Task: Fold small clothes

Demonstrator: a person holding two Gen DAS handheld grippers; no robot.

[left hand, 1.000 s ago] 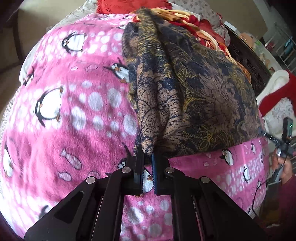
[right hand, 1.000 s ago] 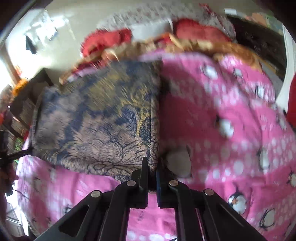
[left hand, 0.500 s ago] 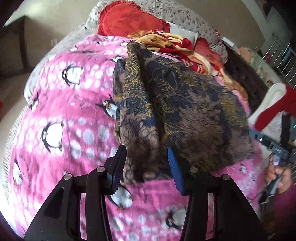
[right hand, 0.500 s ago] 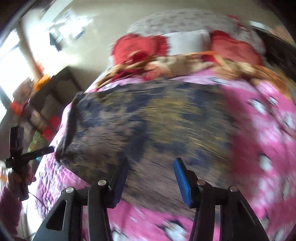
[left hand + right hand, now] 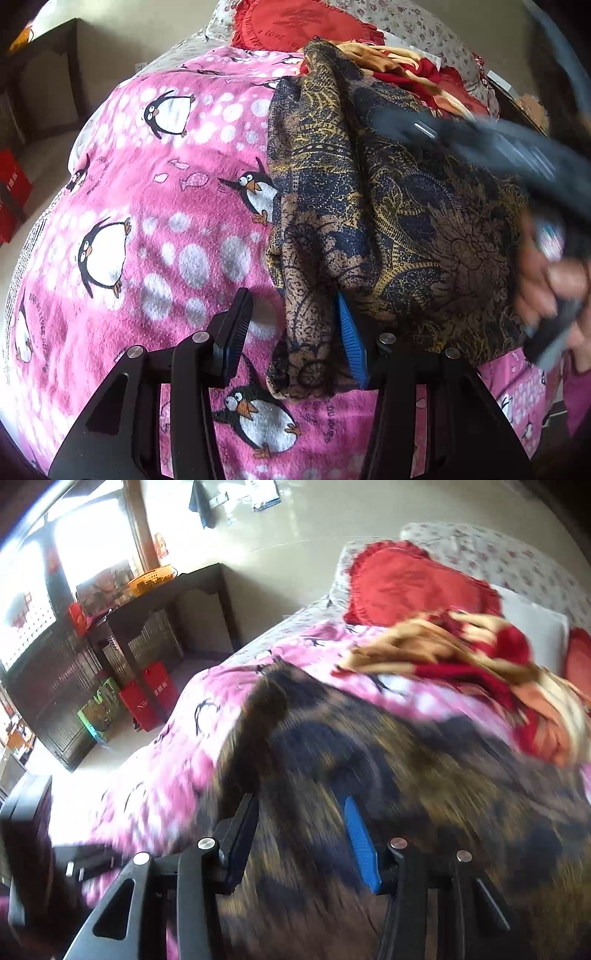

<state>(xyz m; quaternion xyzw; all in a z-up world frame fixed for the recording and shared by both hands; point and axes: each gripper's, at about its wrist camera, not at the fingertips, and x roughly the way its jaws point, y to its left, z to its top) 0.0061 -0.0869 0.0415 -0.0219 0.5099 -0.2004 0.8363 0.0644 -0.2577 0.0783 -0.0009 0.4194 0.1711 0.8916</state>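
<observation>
A dark blue, brown and gold patterned cloth [image 5: 399, 206] lies folded on a pink penguin blanket [image 5: 155, 236]. My left gripper [image 5: 295, 328] is open, its fingers astride the cloth's near left corner, holding nothing. My right gripper [image 5: 301, 830] is open and empty, hovering over the same cloth [image 5: 424, 794], which is blurred by motion. In the left wrist view the right gripper [image 5: 491, 144] and the hand holding it pass blurred over the cloth's right side.
A heap of red and tan clothes [image 5: 491, 675] lies at the far end of the bed, beside red cushions [image 5: 410, 583]. Dark wooden furniture [image 5: 122, 653] and red bags [image 5: 151, 694] stand on the floor to the bed's left.
Both grippers have let go of the cloth's corners and opened. The left drew back slightly; the right rose and swung left over the cloth.
</observation>
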